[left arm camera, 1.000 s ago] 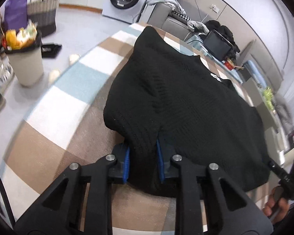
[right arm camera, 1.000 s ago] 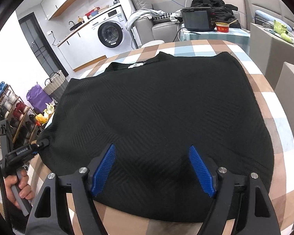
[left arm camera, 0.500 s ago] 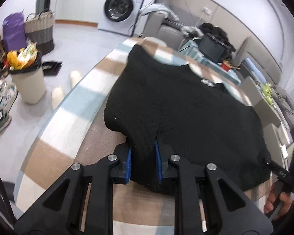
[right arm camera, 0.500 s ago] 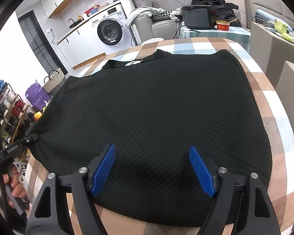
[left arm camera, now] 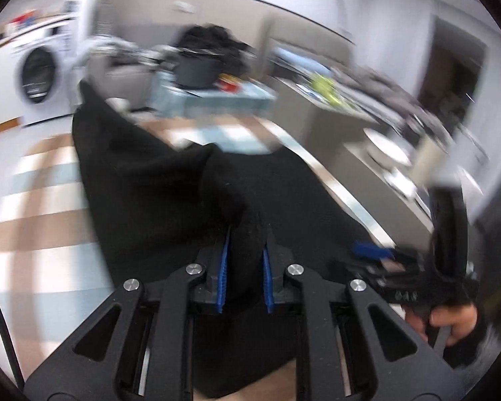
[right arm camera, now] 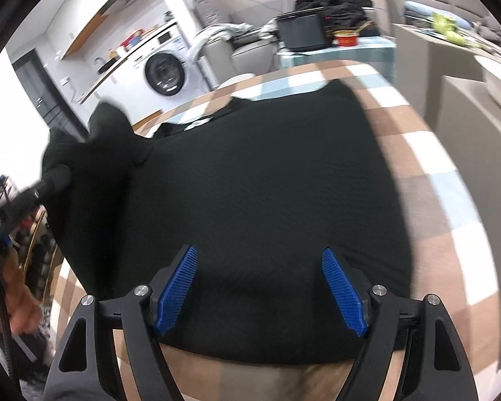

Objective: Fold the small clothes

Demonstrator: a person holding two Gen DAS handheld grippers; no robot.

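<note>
A black knit sweater (right arm camera: 257,183) lies spread on the checked tablecloth (right arm camera: 427,153). My left gripper (left arm camera: 245,254) is shut on the sweater's left edge (left arm camera: 247,220) and holds it lifted above the table; the raised fold also shows at the left of the right wrist view (right arm camera: 83,147). My right gripper (right arm camera: 260,284) is open, its blue pads (right arm camera: 177,287) resting over the sweater's near hem. The right gripper also shows at the right of the blurred left wrist view (left arm camera: 370,250).
A washing machine (right arm camera: 163,70) stands at the back left. A side table holds a black pot (right arm camera: 304,31) and a red bowl (right arm camera: 346,37). A grey cabinet (right arm camera: 457,77) stands to the right of the table. Shelves with small items (right arm camera: 26,227) are at the far left.
My left gripper has lifted the sweater's left edge off the table and swung it up and to the right. The right gripper has stayed open over the near hem.
</note>
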